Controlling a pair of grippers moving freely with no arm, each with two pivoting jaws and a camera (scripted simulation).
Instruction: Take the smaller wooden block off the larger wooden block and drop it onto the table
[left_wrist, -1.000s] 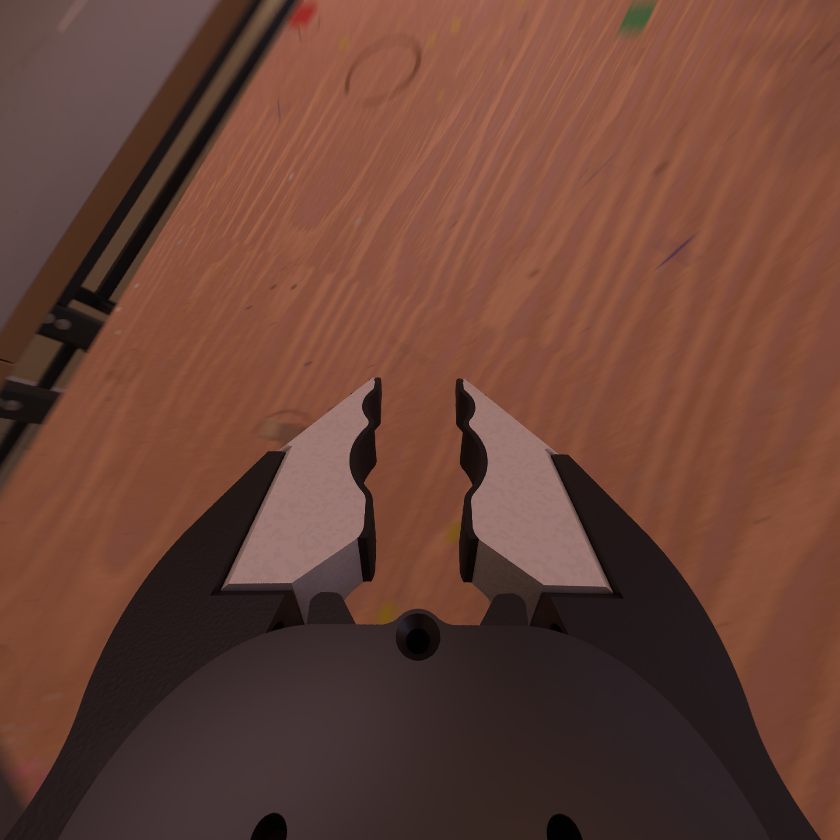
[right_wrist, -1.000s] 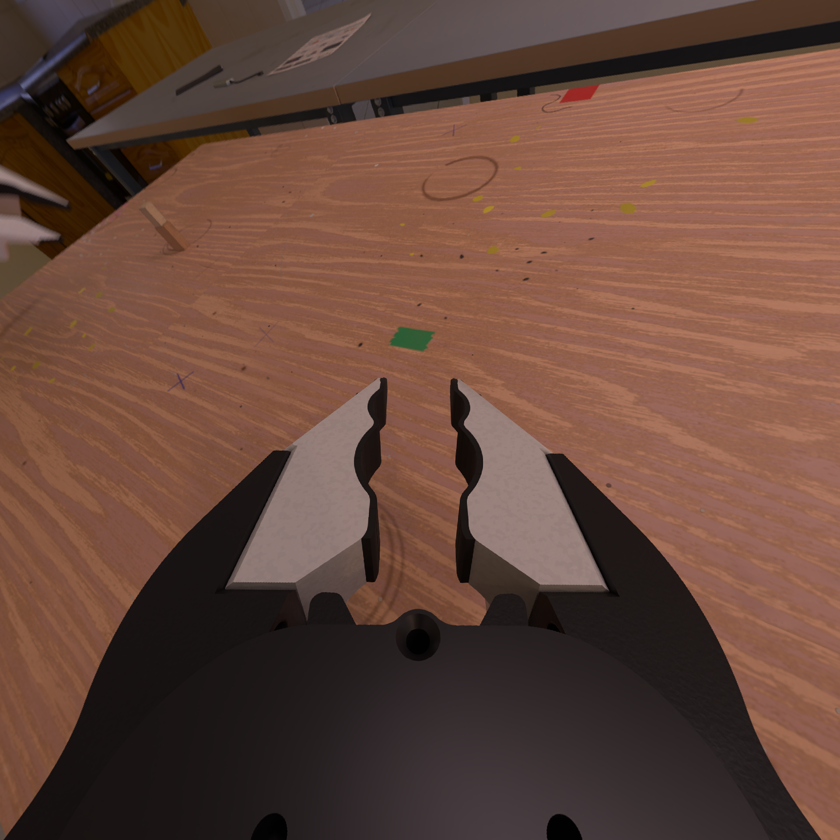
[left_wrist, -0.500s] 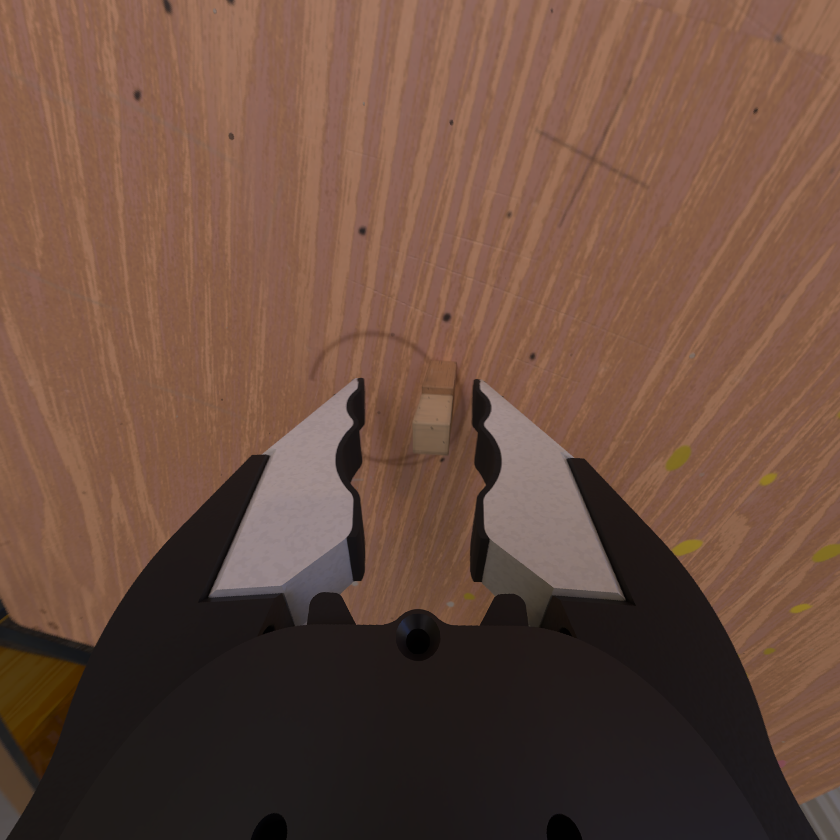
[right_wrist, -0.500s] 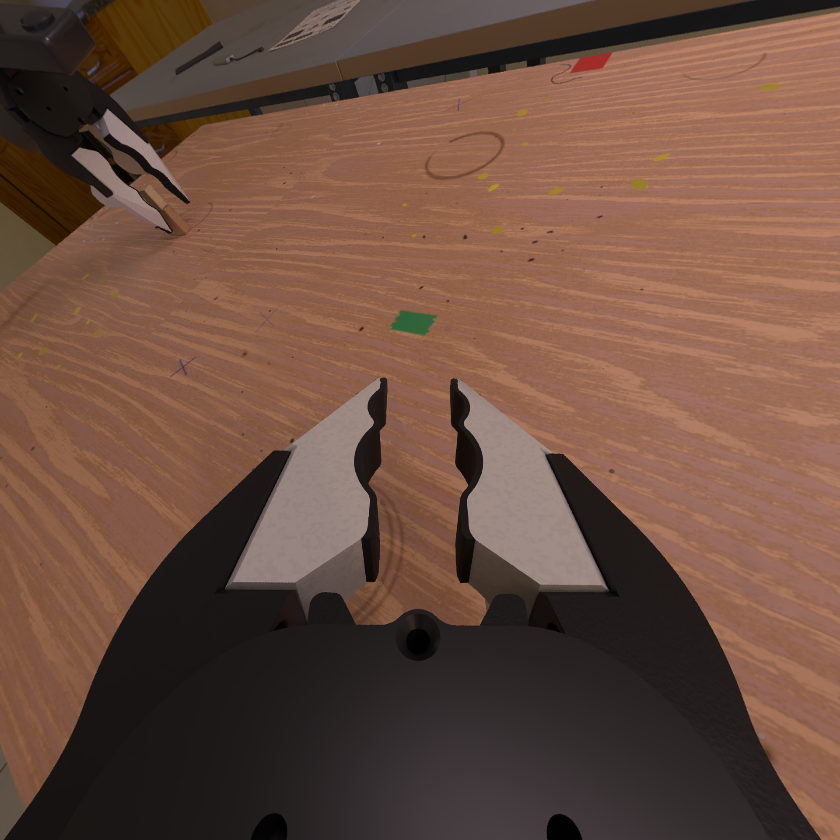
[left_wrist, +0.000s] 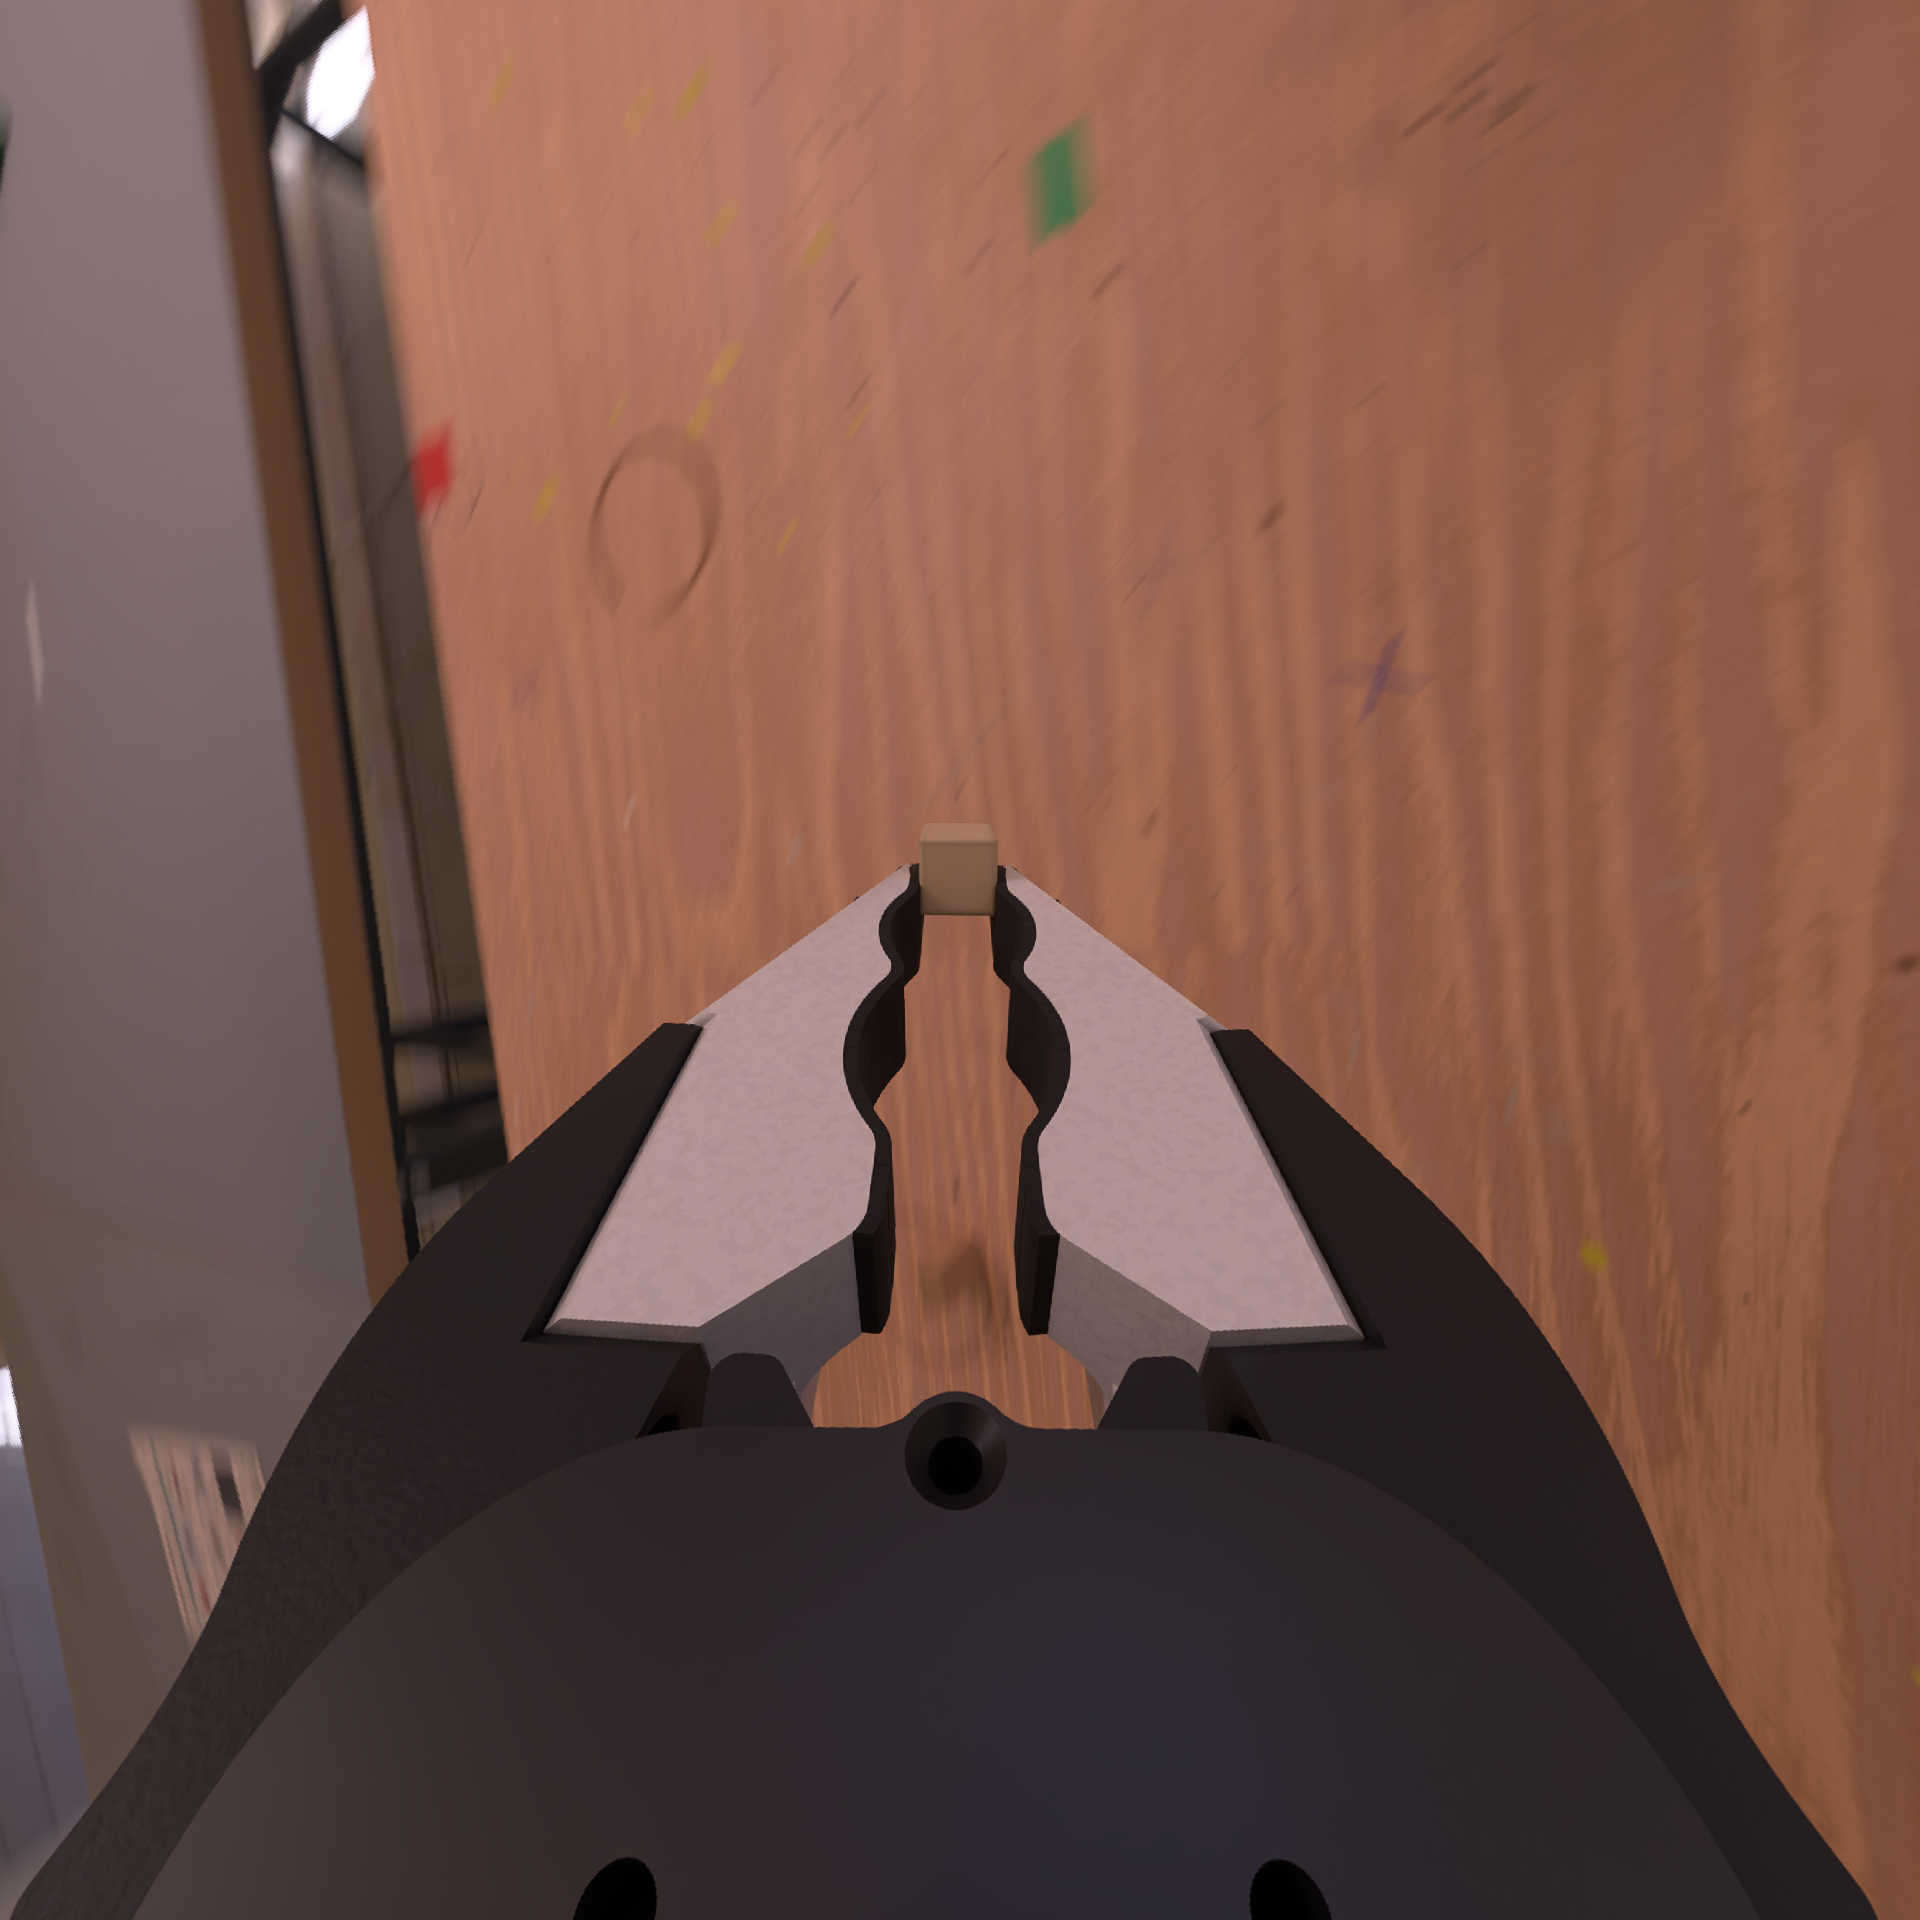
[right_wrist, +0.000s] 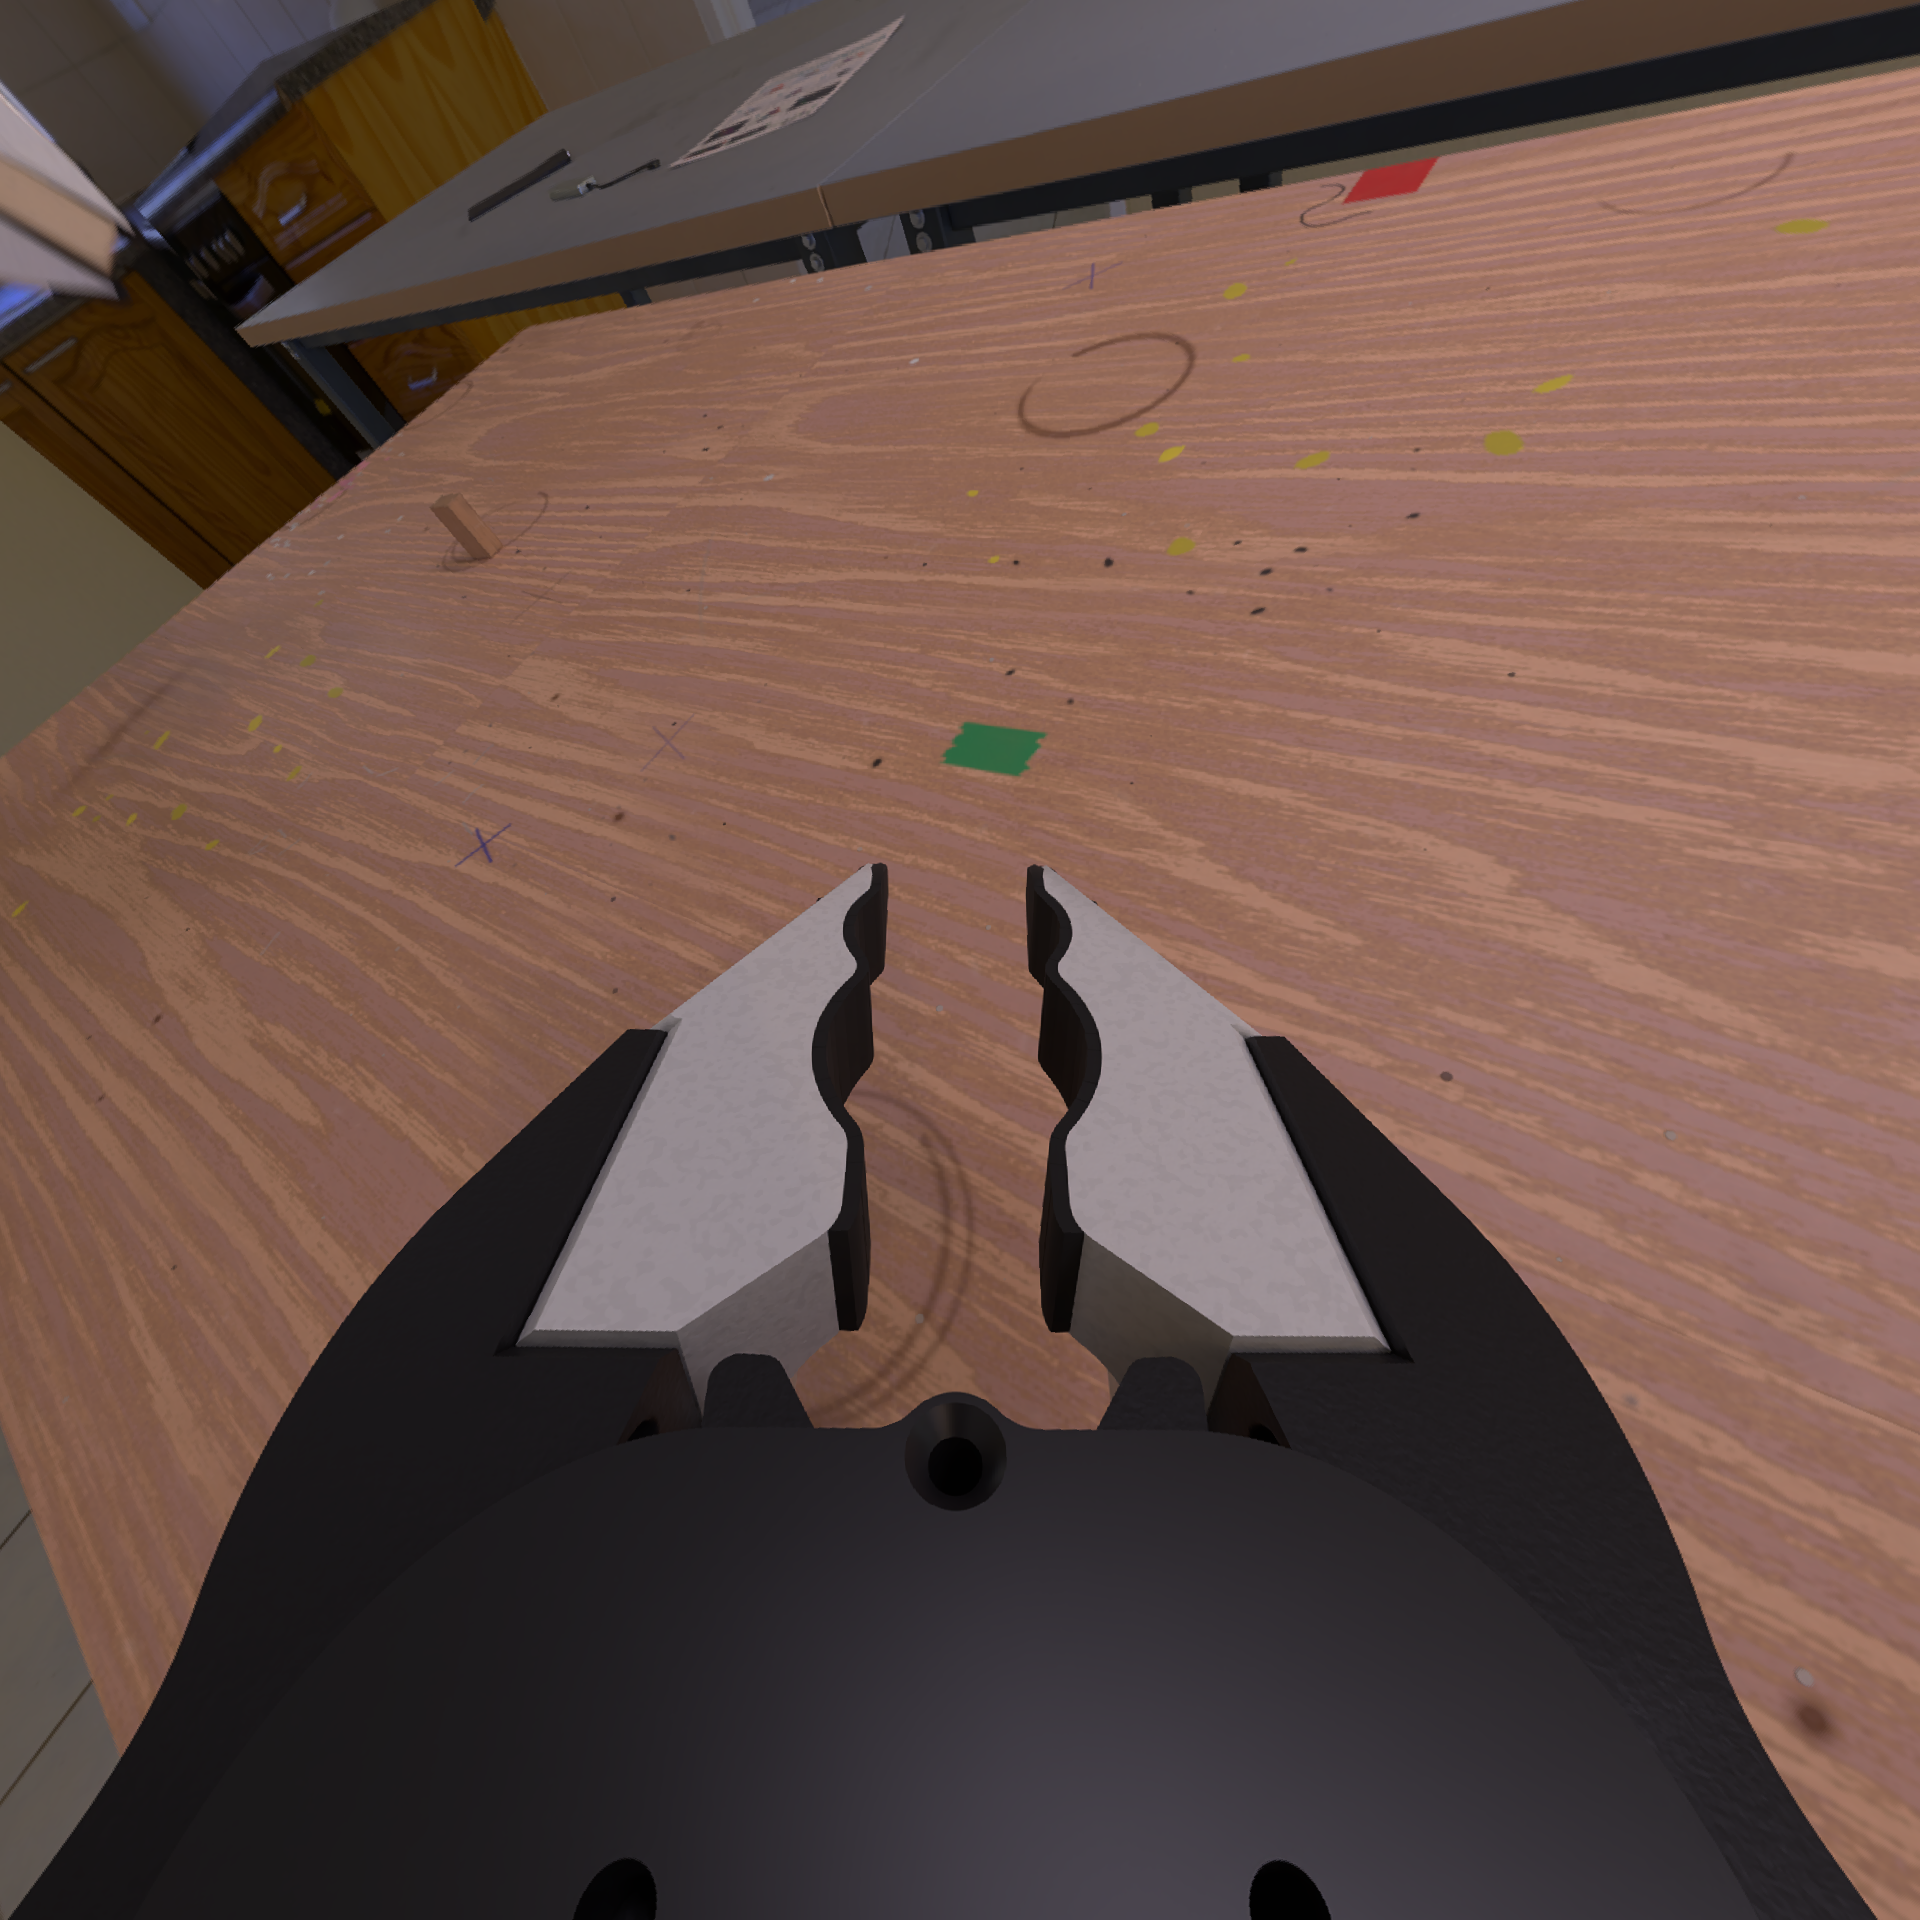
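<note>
My left gripper (left_wrist: 958, 896) is shut on the smaller wooden block (left_wrist: 958, 868), a pale cube pinched at the very fingertips and held in the air above the wooden table (left_wrist: 1351, 935). The larger wooden block (right_wrist: 464, 525) stands alone, tilted, on the table near its far left corner in the right wrist view. The left gripper's fingers (right_wrist: 52, 239) show at the top left edge of that view, well above and apart from the larger block. My right gripper (right_wrist: 956, 883) is open and empty above the near middle of the table (right_wrist: 1455, 831).
A green patch (right_wrist: 992, 748) and a red patch (right_wrist: 1390, 179) are marked on the table. A grey bench (right_wrist: 935, 114) with a printed sheet runs behind the table. Wooden cabinets (right_wrist: 312, 187) stand past the table's left edge.
The left gripper has shut on the smaller block and lifted it up and away from the larger block, swinging its view. The right gripper has barely moved.
</note>
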